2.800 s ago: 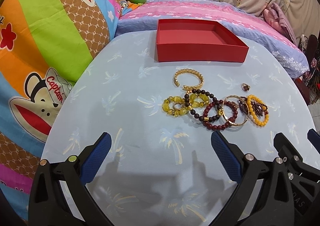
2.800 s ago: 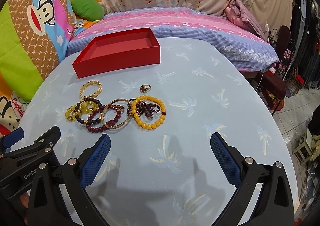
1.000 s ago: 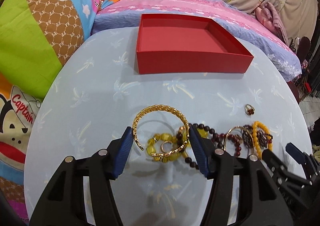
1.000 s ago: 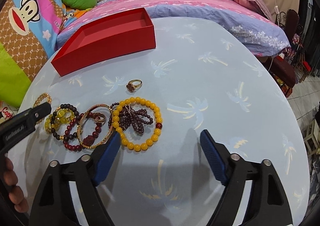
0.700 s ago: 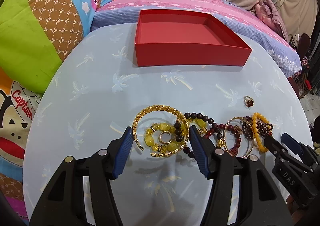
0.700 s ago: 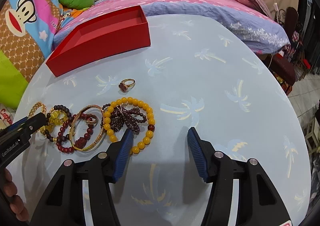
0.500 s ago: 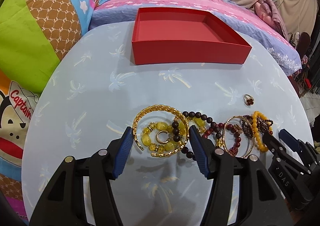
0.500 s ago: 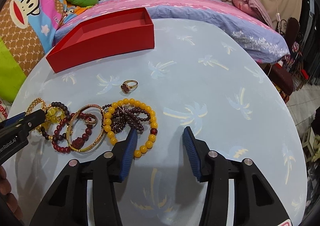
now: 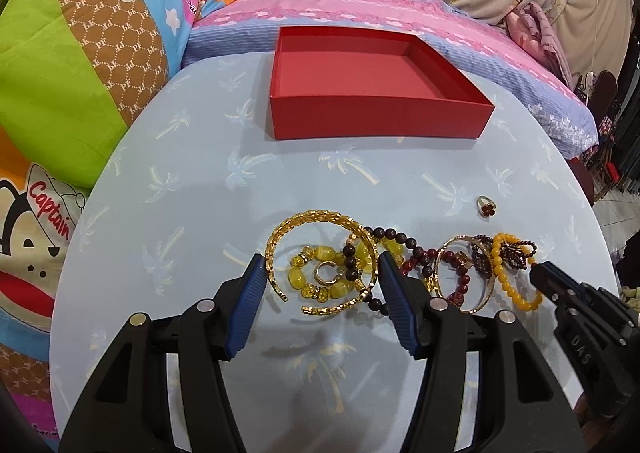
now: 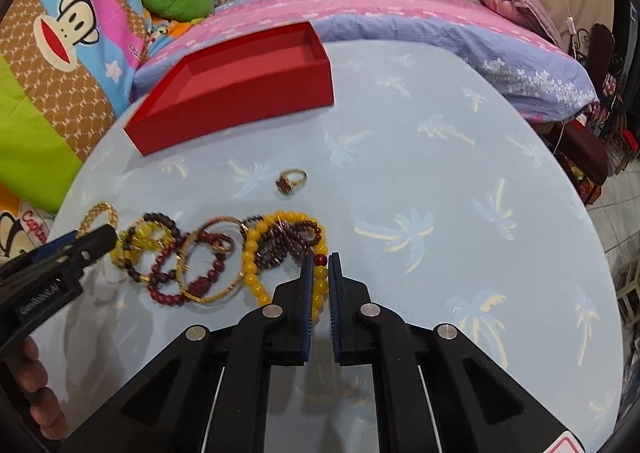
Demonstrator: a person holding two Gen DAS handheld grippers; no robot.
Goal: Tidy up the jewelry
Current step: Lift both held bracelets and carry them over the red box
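The jewelry lies in a loose row across the pale blue palm-print tablecloth [image 9: 192, 213], nearer the person than the red box [image 9: 376, 117], which sits open and well apart from it at the far side.

From the left wrist view, the left gripper [image 9: 322, 285] stands half open over the left end of the row. Its blue pads flank the gold cuff bangle [image 9: 320, 261], one pad at about nine o'clock of the bangle and the other at about three o'clock, just beside it; whether they touch it I cannot tell. Inside the bangle's curve lie the yellow stone bracelet [image 9: 316, 277] and part of the dark bead bracelet [image 9: 384, 237].

At three o'clock from that cluster come the dark red bead bracelet [image 10: 168, 285] and the plain gold bangle [image 10: 212, 265], overlapping. Beyond them is the amber bead bracelet [image 10: 256, 253] with a small garnet bead strand [image 10: 280, 245] bunched inside it. The gold ring [image 10: 290, 181] with a red stone lies alone, at about twelve o'clock from the amber bracelet, between it and the box.

The right gripper [image 10: 320, 273] has just been closing, and its jaws now stand narrow, pinched on the near right arc of the amber bead bracelet, whose beads show in the slit between the pads. A hand [image 10: 40, 397] appears at the left edge of the right wrist view, behind the left gripper.
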